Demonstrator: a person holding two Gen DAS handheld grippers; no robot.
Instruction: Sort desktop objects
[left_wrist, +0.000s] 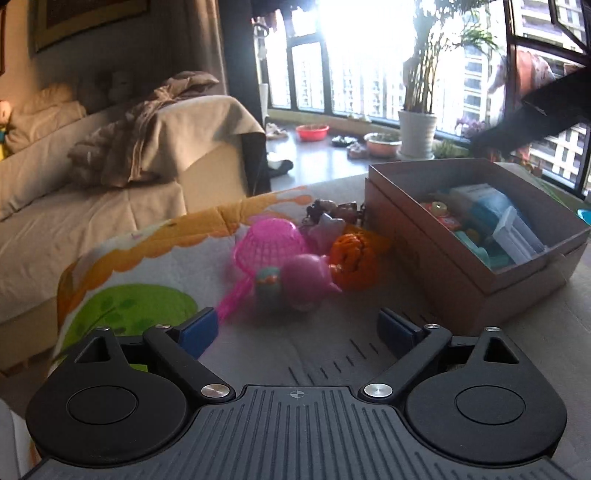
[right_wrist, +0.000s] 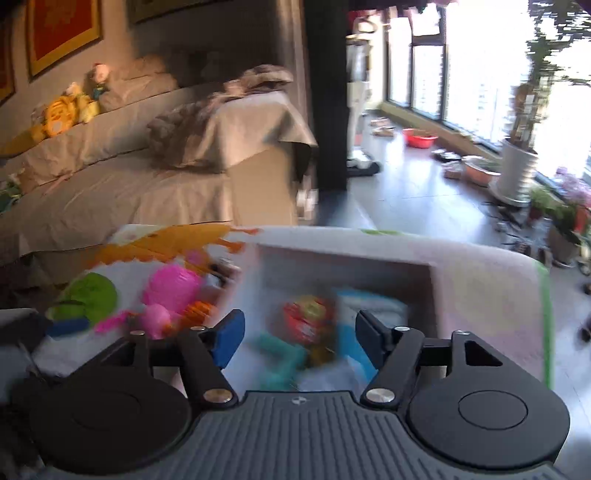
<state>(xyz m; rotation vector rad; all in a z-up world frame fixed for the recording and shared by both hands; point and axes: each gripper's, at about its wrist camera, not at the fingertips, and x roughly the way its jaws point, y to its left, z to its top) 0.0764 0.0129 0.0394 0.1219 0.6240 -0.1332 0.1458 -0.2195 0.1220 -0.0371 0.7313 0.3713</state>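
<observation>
left claw (left_wrist: 295, 332) wide open, empty, before pink toy (left_wrist: 306, 275); right claw (right_wrist: 297, 341) open, empty, over box (right_wrist: 436, 291).

Landmark: cardboard box (left_wrist: 461, 266).
- Bare table strip (left_wrist: 332, 347) just left of box, near side: free passage.
- Further back, left of box: toy cluster blocks way — pink net scoop (left_wrist: 271, 240), pink figure (left_wrist: 304, 275), orange toy (left_wrist: 352, 260) near box wall.
- Box interior crowded; top open.
- Sofa (left_wrist: 110, 177) beyond, well apart.
</observation>
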